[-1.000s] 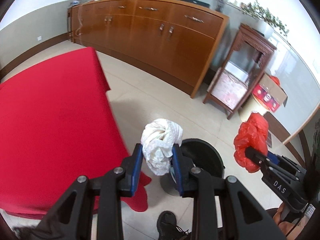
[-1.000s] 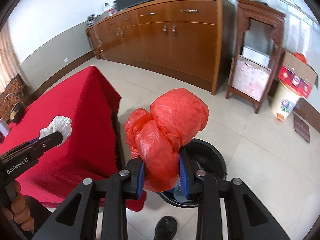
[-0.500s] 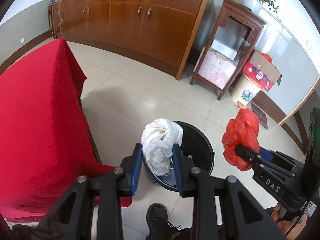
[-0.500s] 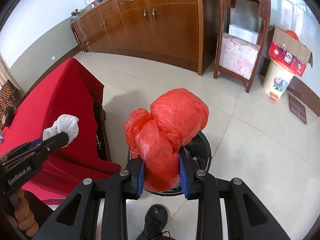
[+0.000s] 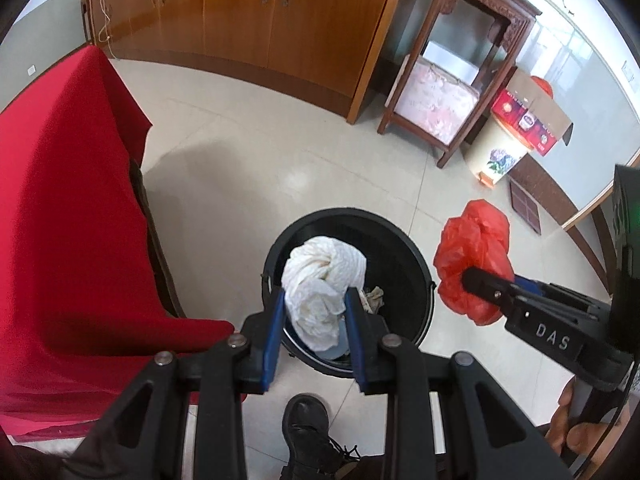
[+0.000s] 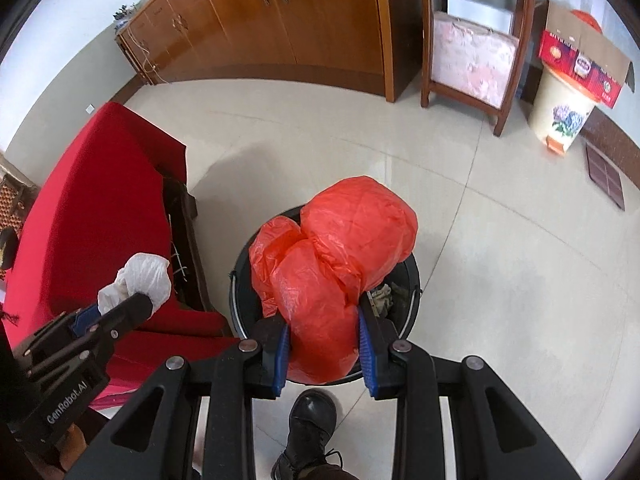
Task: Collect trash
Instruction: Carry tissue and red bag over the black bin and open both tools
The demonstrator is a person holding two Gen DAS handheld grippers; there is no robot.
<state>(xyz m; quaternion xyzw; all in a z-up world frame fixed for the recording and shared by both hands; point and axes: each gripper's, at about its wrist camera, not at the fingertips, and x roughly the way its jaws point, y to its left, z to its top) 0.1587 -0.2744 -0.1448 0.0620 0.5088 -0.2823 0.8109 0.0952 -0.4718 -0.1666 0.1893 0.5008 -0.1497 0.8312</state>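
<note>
My left gripper is shut on a crumpled white plastic bag and holds it right over the black trash bin on the floor. My right gripper is shut on a crumpled red plastic bag and holds it over the same bin. Some trash lies inside the bin. In the left wrist view the red bag hangs just right of the bin. In the right wrist view the white bag is at the left, in front of the red cloth.
A table with a red cloth stands left of the bin. A wooden sideboard and a wooden stand line the far wall, with a cream bin carrying a cardboard box. My black shoe is below the bin.
Both grippers have tilted down and moved right, from beside the red table to over the black bin. Both bags stay gripped.
</note>
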